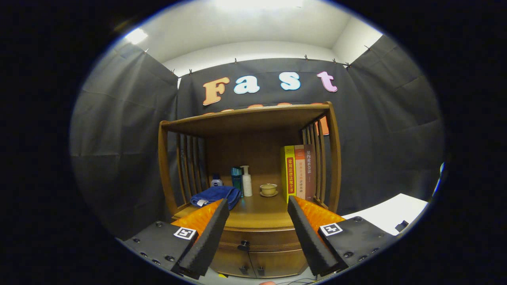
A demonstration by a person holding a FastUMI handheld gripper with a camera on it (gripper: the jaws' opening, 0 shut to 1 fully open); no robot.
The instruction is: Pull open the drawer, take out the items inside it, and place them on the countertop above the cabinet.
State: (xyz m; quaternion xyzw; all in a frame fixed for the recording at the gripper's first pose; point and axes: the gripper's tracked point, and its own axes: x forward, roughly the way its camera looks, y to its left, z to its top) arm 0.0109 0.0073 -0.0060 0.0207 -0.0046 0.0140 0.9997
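A wooden cabinet [253, 221] stands ahead of me against the booth wall. Its drawer [259, 239] is closed, with a small dark knob [244, 245] between and just beyond my fingers. Below it are two small doors with dark handles. My gripper [258, 206] is open, with nothing between its fingers, held a short way in front of the cabinet. The countertop [257, 211] above the drawer carries a folded blue towel [216, 196], several small bottles [241, 181], a cup on a saucer [268, 190] and three upright books [298, 172]. The drawer's contents are hidden.
A wooden shelf top [247, 114] roofs the countertop, with slatted sides left and right. A white surface [390, 215] lies to the right of the cabinet, with a small dark object on it. Black cloth hangs behind and at both sides.
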